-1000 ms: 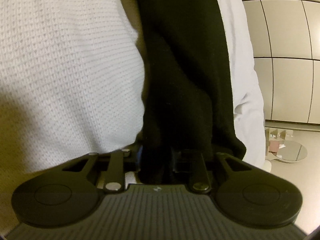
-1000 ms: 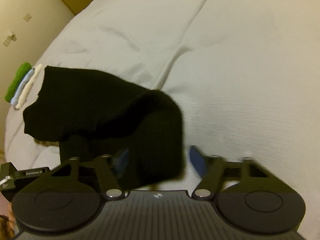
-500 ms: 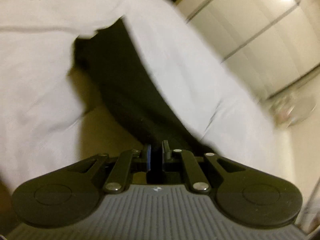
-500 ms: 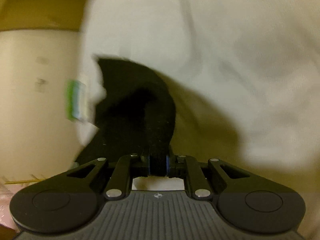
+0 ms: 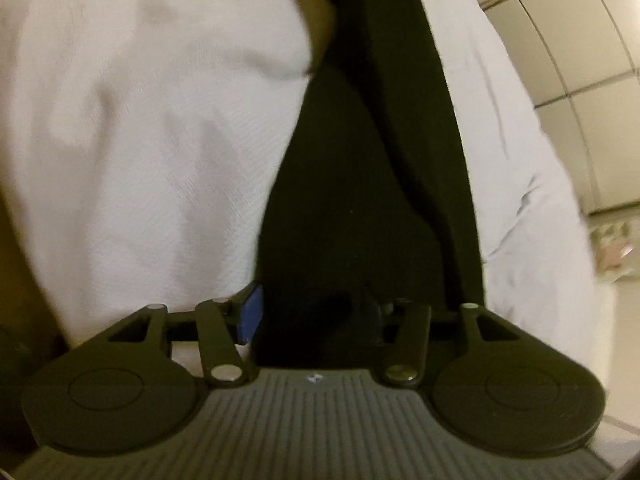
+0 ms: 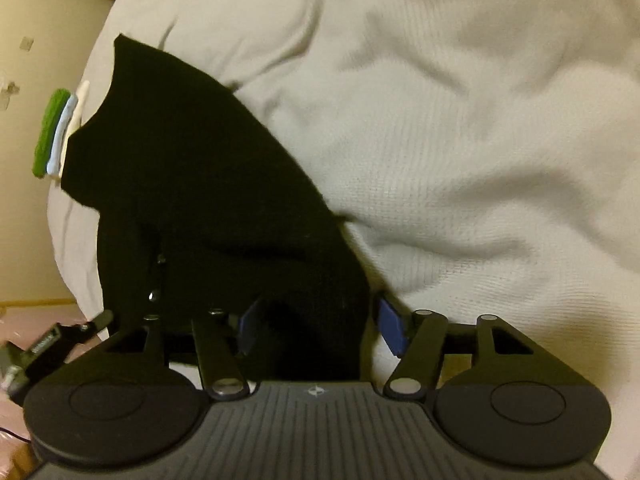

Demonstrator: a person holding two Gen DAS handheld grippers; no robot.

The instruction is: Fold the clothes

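A black garment (image 5: 372, 184) lies in a long strip on the white bedspread (image 5: 140, 140), running from my left gripper (image 5: 314, 316) up to the top of the view. The left jaws are opening; the cloth's end sits between them and the blue pad (image 5: 251, 312) stands clear of it. In the right wrist view the black garment (image 6: 192, 184) spreads up and to the left over the bedspread (image 6: 480, 160). My right gripper (image 6: 320, 328) is opening too, its blue pads (image 6: 394, 330) apart, with the cloth's near end loose between them.
A small stack of folded clothes (image 6: 56, 132), green, blue and white, sits at the bed's far left edge. Pale cupboard doors (image 5: 580, 60) stand beyond the bed on the right. A black piece of hardware (image 6: 44, 346) shows low on the left.
Half a second ago both grippers were shut on the black garment and held it up. Both jaws have now spread and the cloth has settled on the bed.
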